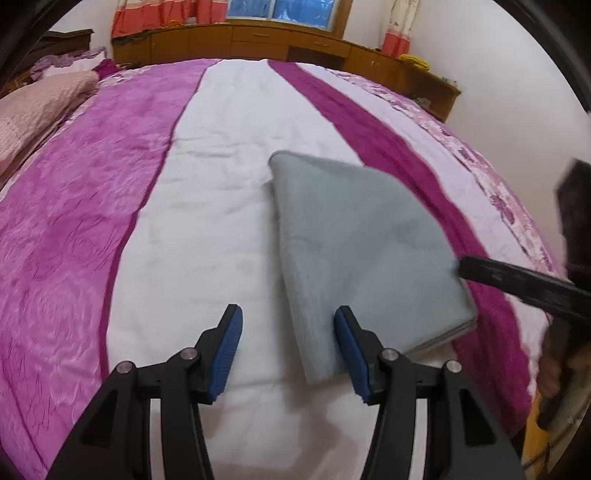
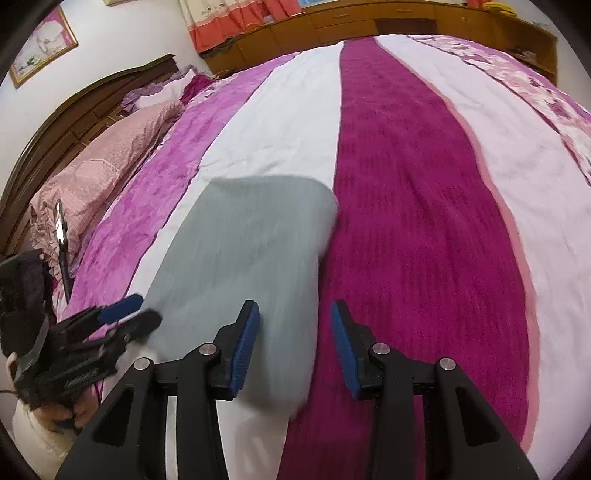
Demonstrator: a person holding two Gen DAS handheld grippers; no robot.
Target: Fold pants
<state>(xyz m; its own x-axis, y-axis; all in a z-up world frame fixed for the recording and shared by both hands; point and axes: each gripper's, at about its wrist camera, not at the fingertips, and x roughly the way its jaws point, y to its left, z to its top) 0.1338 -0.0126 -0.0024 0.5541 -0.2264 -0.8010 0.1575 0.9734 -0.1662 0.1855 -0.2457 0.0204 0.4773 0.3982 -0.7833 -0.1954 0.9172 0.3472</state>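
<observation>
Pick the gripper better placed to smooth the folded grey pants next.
Right gripper, probably: its open fingers straddle the near right edge of the grey pants. The left gripper is open mostly over bare bedspread.

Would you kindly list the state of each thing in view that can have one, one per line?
Grey pants: folded into a compact rectangle, lying flat on the bedspread, held by neither gripper.
Left gripper: open, nothing between its pads.
Right gripper: open, pads clear of the cloth.
Bedspread: spread flat over the bed, lightly creased.
Pink pillow: lying at the headboard end.
Curtains: drawn aside from the window.
</observation>
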